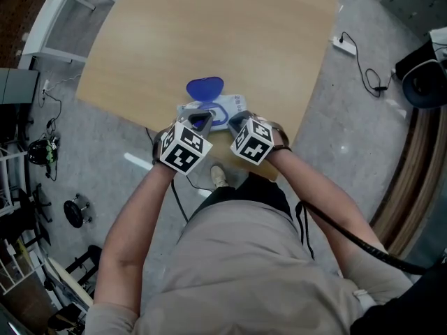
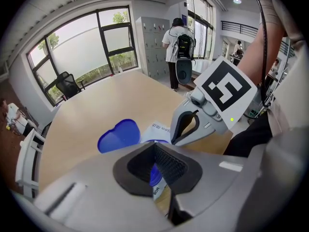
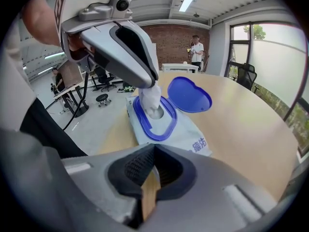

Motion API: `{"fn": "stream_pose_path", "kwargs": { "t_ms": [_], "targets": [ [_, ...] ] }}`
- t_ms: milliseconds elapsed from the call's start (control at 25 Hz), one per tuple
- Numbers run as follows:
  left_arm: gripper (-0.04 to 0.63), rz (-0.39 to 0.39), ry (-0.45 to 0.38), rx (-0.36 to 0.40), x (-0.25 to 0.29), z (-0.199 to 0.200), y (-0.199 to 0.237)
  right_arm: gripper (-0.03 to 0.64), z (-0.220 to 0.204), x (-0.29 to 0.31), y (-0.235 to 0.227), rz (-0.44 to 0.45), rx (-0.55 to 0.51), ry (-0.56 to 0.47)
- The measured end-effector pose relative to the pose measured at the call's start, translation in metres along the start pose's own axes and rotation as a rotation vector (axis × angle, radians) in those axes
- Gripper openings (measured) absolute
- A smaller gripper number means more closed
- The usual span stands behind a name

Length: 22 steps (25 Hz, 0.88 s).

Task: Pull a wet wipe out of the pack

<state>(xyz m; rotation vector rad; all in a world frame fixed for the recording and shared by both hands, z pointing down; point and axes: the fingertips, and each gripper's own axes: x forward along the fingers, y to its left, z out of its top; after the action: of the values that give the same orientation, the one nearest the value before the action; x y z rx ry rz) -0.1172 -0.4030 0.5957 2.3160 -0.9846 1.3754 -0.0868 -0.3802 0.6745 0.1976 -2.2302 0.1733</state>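
A soft, pale blue plastic pack (image 1: pixel 236 104) of wet wipes lies flat on the light wooden table (image 1: pixel 209 33), at the 6 o'clock edge of the tabletop in the head view, close to the person. Its heart-shaped, dark blue plastic lid (image 1: pixel 204 88) is swung open and lies on the table at 12 o'clock from the opening. A dark blue oval rim (image 3: pixel 161 124) frames that opening.

A bunched white wet wipe (image 3: pixel 150 99) stands up out of the opening. The left gripper (image 3: pixel 152 85) comes in from 7 o'clock of the pack, and its jaws are pressed together on the top of the wet wipe, whose lower part sits inside the rim.

The right gripper (image 3: pixel 153 153) is at 5 o'clock of the pack, just beside its near end. Its jaws are pressed together with nothing between the pads, and only bare wood shows through the slit below them. Whether its tip touches the pack cannot be told.

Two blue Chinese characters are printed on the pack's top at 4 o'clock from the opening in the right gripper view. Smaller blue print shows in the left gripper view but is too small to read. Each gripper carries a white marker cube (image 1: pixel 183 147) with black square patterns and no lettering.
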Motion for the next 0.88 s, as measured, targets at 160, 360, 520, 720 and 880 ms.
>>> {"fn": "stream_pose_path", "kwargs": {
  "t_ms": [160, 360, 520, 720, 880],
  "targets": [
    [0.006, -0.012, 0.002, -0.008, 0.001, 0.000, -0.005, 0.000, 0.004, -0.001, 0.003, 0.006, 0.001, -0.010],
    [0.006, -0.012, 0.009, -0.016, 0.001, -0.004, -0.003, 0.000, 0.019, -0.009, 0.009, 0.017, -0.016, -0.043],
    [0.006, -0.024, 0.005, -0.015, 0.001, -0.005, -0.008, 0.000, 0.039, -0.008, 0.019, 0.039, -0.041, -0.085],
    [0.006, -0.027, 0.007, -0.016, -0.002, -0.005, -0.011, 0.000, 0.037, 0.013, 0.024, 0.051, -0.062, -0.037],
    [0.006, -0.024, -0.011, -0.068, -0.009, -0.008, -0.008, 0.000, 0.035, 0.018, 0.022, 0.045, -0.071, -0.027]
  ]
}}
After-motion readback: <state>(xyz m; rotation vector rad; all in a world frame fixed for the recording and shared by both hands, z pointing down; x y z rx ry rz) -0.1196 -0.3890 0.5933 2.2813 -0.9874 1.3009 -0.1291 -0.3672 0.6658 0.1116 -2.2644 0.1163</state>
